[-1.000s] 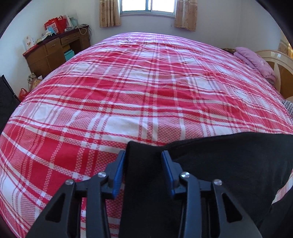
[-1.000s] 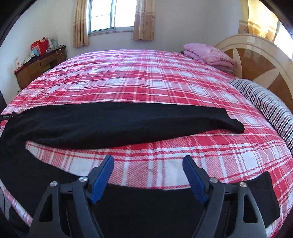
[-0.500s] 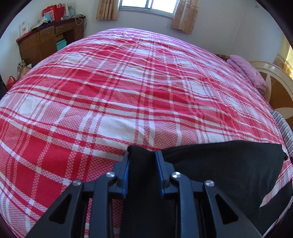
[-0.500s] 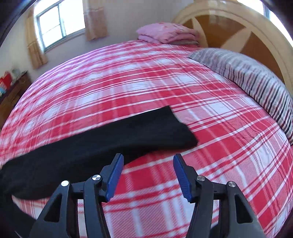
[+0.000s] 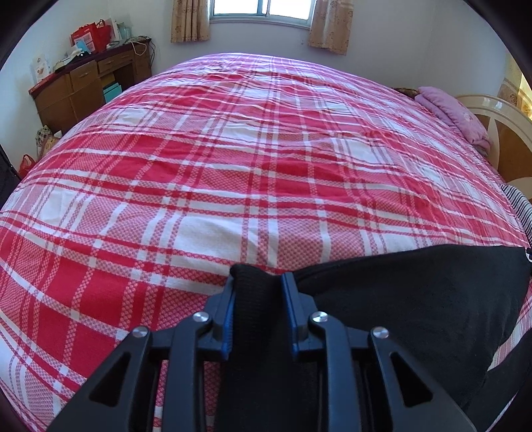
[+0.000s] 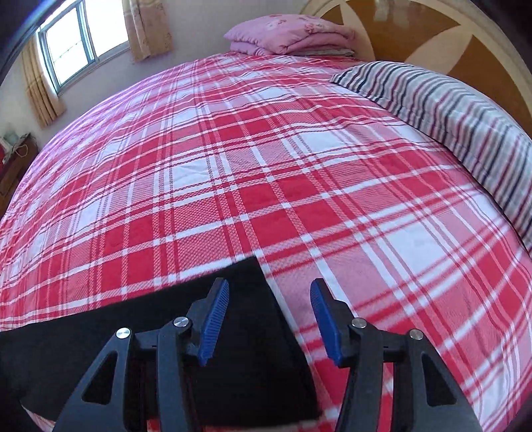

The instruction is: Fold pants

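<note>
Here, black soft-knit pants [image 5: 415,299] spread flat across the near edge of a wide bed under a red-and-white plaid cotton sheet [image 5: 232,159]. Left gripper [image 5: 258,300] low at that near edge, blue-padded jaws drawn narrow and pinched on a thick bunched fold of the black fabric, the fold rising between the pads and just past their tips. More of the garment fanned out to the right of that grip, lying on the sheet toward the bed's right side.

Right gripper [image 6: 270,319] above a squared-off end of the same black pants [image 6: 239,349], jaws wide apart with nothing between them; left blue pad over the cloth, right pad over bare plaid sheet [image 6: 266,166]. Whether either pad touches the cloth: cannot tell. Slightly blurred view on this side.

Grey-and-navy striped pillow [image 6: 449,109] along the head edge of the bed, against a curved cream-and-brown wooden headboard [image 6: 432,36]. Folded pink quilt [image 6: 289,35] at the far head corner. Brown wooden drawer cabinet [image 5: 89,86] beyond the far foot corner, cluttered on top with red bags and boxes. Curtained window [image 5: 262,10] in the wall past the far edge.
</note>
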